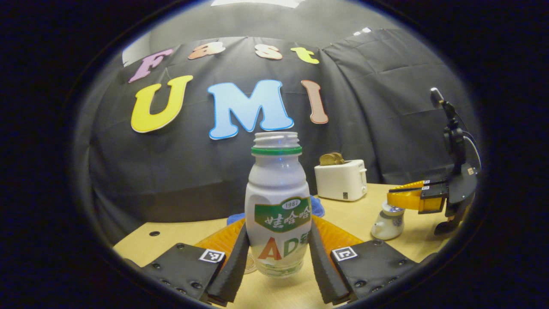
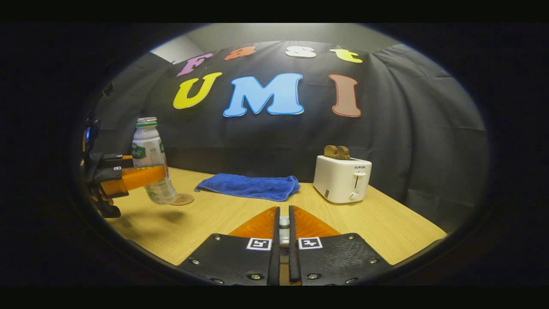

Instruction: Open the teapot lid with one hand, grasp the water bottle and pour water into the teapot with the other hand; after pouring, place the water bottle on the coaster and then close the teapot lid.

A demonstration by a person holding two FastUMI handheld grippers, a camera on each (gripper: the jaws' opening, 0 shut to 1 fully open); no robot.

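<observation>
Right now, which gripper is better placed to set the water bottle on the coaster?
Left. The left gripper grips the water bottle, which is lifted beside the coaster. The right gripper is closed on the teapot lid, away from the bottle.

Bare surface (image 2: 206,219) lies open between the coaster (image 2: 182,199) and the toaster (image 2: 342,178); the blue cloth (image 2: 251,186) lies toward the back wall, beside the toaster

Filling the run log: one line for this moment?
left claw: shut on bottle, lifted | right claw: shut on teapot lid | coaster: bare
</observation>
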